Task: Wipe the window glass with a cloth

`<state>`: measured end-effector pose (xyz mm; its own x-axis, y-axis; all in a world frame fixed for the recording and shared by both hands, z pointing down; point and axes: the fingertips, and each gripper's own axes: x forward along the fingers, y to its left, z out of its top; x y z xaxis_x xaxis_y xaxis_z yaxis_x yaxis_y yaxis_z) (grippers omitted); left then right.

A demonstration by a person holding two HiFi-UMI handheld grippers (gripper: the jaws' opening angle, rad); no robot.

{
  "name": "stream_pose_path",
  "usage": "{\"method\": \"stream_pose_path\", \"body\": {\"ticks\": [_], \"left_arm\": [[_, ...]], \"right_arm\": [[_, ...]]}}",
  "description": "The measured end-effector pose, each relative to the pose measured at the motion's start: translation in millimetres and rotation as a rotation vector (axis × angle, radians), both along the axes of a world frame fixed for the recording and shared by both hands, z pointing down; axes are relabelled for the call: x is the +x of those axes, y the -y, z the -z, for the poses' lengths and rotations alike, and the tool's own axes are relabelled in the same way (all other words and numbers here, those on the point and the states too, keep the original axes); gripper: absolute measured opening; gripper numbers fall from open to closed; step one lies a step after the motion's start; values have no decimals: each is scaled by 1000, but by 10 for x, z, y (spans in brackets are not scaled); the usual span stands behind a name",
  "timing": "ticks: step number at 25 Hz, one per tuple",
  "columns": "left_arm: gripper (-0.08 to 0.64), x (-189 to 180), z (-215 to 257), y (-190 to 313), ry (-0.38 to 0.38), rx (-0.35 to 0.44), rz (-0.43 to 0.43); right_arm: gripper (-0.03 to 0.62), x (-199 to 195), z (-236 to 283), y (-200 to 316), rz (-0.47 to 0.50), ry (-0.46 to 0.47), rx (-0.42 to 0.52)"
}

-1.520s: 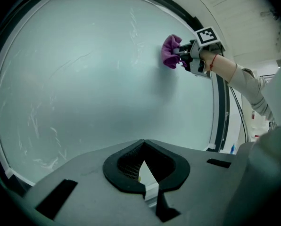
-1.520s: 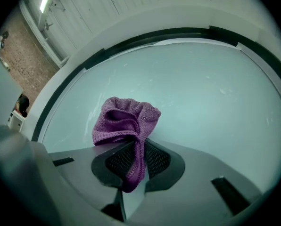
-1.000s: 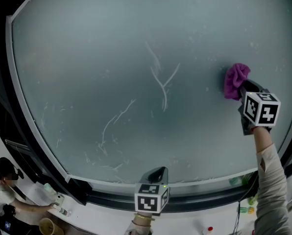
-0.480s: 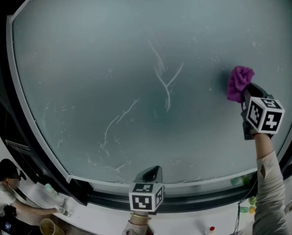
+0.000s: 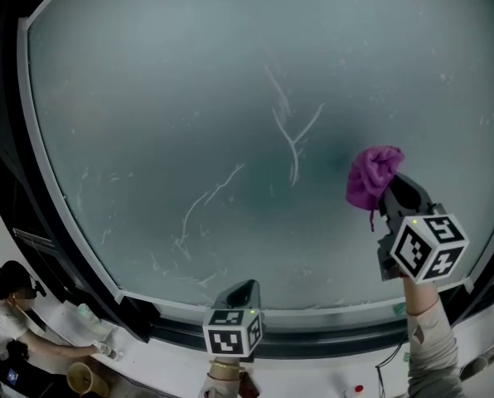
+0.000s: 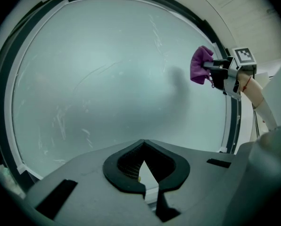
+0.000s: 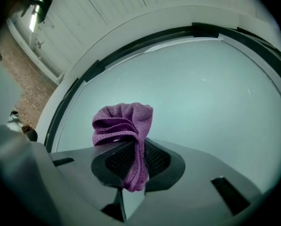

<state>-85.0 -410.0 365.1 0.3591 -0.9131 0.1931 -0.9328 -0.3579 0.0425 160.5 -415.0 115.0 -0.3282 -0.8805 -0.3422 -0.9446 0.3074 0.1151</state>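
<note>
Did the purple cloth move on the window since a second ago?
Yes. The purple cloth has slid left and down across the window glass, and is now closer to the forked streak.

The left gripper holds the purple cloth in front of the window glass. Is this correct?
No. The right gripper, not the left, holds the purple cloth in front of the window glass; the left gripper holds nothing. The right gripper view shows the cloth pinched between its fingers.
</note>
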Motion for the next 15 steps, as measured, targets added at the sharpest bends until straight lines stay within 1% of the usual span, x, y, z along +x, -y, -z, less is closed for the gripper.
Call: {"method": "stream_pose_path", "body": {"ticks": [4, 8, 12, 15], "left_arm": [[5, -113, -42, -22, 4, -4, 24], [5, -222, -73, -46, 5, -9, 48], [5, -298, -103, -67, 8, -15, 66], [5, -353, -129, -82, 3, -20, 79]], "right_arm": [[51, -460, -218, 56, 82, -29, -19], [51, -937, -437, 148, 166, -54, -58], [51, -1358, -571, 267, 219, -96, -96], [51, -1603, -653, 364, 243, -111, -123]]}}
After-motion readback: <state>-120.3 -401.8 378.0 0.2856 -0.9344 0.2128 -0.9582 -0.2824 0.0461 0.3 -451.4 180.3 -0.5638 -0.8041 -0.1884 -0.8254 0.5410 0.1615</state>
